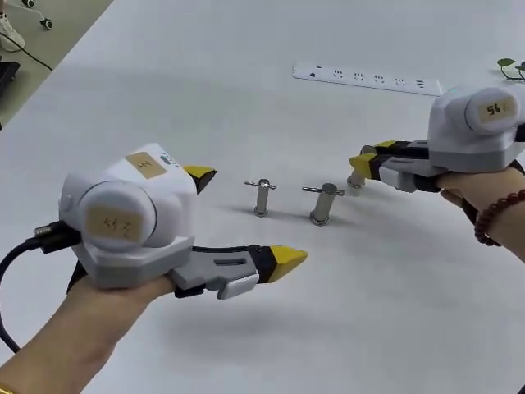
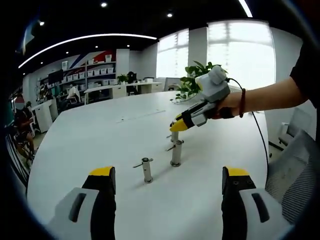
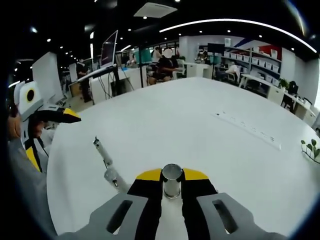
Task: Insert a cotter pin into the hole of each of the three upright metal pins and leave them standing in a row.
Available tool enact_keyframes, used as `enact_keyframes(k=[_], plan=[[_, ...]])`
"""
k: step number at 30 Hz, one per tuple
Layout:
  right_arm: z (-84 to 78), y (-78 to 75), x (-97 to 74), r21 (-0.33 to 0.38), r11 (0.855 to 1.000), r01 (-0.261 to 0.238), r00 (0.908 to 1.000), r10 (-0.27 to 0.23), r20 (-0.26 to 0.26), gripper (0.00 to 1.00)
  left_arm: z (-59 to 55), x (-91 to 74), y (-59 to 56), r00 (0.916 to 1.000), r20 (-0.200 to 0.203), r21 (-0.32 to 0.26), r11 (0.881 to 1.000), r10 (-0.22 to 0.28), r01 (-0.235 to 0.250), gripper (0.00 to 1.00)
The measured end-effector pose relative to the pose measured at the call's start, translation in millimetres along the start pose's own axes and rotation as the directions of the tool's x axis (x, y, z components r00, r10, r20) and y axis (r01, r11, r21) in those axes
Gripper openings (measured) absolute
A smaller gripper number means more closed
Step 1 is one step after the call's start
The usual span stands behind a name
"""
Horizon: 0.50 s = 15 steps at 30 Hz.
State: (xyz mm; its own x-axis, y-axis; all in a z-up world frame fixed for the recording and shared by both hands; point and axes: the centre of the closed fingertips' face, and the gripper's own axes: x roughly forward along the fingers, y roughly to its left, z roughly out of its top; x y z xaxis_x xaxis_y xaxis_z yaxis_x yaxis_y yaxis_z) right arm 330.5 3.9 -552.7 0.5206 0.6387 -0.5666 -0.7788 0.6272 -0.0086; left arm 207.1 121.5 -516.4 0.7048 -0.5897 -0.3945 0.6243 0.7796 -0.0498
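Note:
Three upright metal pins stand in a row on the white table. The near pin (image 1: 262,199) (image 2: 146,170) and the middle pin (image 1: 322,203) (image 2: 175,153) each carry a cotter pin through the top. My right gripper (image 1: 358,168) (image 3: 172,176) is shut on the third pin (image 1: 356,182) (image 3: 172,181), whose top shows between the yellow tips; I cannot tell whether it has a cotter pin. My left gripper (image 1: 244,215) (image 2: 168,172) hovers open in front of the row, apart from it, with nothing between its jaws.
A white power strip (image 1: 369,79) lies at the far side of the table (image 1: 246,98). A potted plant (image 1: 513,67) (image 2: 192,82) stands at the far right edge. A black cable trails from the left gripper. Desks and people are in the background.

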Motion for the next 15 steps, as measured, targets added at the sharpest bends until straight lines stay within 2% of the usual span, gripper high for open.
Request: enact_keyframes(k=[4,9,15], plan=[[-6.1,5.5,-12.1,-0.004,1.000,0.003,1.0000,-0.003,-0.009,0.08,0.9,-0.1,-1.0,1.0000,0.002,0.003,1.000,-0.001,0.001,0.87],[-12.5,20.7,-27.6,-0.012,1.000,-0.007,0.9999,0.007,-0.009,0.08,1.3,-0.3,-2.1,1.0000,0.002,0.004,1.000,-0.002,0.002,0.87],[-18.6,35.9,-35.7,-0.029,1.000,-0.007,0.9999,0.007,-0.011,0.08,2.2,0.4,-3.9,1.0000,0.005,0.007,1.000,-0.004,0.004,0.87]])
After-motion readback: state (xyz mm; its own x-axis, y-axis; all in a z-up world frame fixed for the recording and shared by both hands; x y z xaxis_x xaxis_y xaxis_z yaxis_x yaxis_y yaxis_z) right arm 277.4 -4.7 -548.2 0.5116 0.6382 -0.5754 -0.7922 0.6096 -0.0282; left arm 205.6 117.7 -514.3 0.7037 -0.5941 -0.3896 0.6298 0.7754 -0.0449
